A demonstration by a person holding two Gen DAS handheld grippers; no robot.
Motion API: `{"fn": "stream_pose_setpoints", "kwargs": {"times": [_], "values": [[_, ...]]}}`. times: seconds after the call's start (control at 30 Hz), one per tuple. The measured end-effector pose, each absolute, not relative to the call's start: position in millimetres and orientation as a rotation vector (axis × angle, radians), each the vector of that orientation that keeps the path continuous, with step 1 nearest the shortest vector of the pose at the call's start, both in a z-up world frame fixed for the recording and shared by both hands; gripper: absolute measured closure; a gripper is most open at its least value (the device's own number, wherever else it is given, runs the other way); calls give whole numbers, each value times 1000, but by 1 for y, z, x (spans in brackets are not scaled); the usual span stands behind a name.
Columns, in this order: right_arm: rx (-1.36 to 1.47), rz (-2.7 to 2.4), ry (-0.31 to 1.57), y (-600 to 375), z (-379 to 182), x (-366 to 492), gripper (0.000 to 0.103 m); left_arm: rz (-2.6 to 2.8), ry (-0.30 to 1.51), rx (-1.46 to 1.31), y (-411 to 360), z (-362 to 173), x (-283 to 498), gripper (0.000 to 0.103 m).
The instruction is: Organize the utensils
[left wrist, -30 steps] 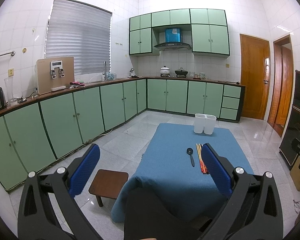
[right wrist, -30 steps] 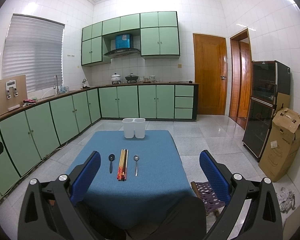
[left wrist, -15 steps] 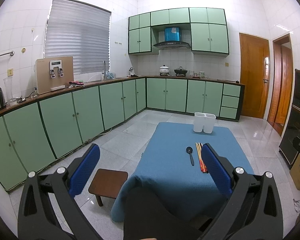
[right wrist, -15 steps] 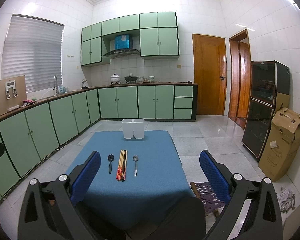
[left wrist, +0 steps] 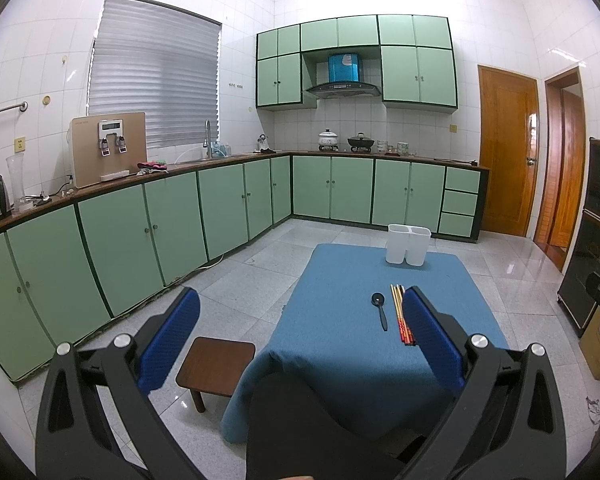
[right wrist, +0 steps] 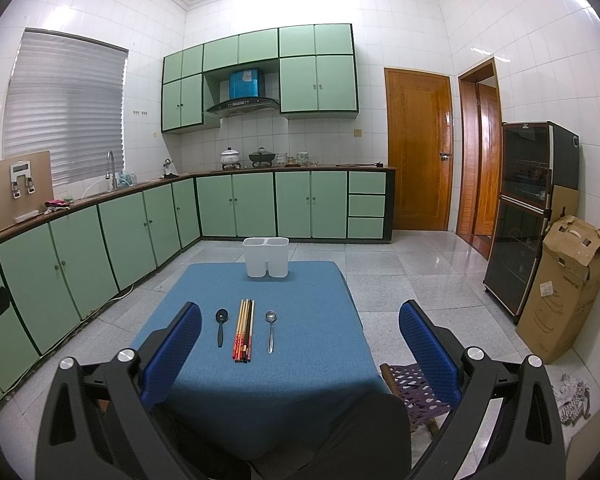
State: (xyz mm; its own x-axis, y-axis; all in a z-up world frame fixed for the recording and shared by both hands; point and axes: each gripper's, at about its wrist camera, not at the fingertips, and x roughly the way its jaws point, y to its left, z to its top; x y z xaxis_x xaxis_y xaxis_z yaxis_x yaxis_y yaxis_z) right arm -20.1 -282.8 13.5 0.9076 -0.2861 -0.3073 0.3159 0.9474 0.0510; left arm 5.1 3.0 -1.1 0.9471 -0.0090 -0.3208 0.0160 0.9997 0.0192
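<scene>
A low counter draped in a blue cloth [right wrist: 308, 288] stands on the pale tiled kitchen floor, with green cabinets along the walls. At its far edge sits a white plastic two-compartment holder [right wrist: 265, 257], upright. Nearer, three utensils lie side by side, well short of the holder: a bundle of wooden chopsticks with red patterned ends [right wrist: 244, 330] in the middle, a black plastic spoon [right wrist: 221, 326] just left of it and a silver metal spoon [right wrist: 270, 330] just right. The left claw [left wrist: 300, 334] and the right claw [right wrist: 300, 340] both hang above the near edge with blue pads spread wide apart, gripping nothing. A small brown wooden stool [left wrist: 216, 368] stands beside the counter's left corner.
</scene>
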Motion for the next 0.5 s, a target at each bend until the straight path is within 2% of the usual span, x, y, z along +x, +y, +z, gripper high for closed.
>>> {"fn": "stream_pose_setpoints", "kwargs": {"times": [0.5], "values": [[101, -312, 307, -284, 12, -19, 6, -21, 340, 24, 1, -3, 8, 5]]}}
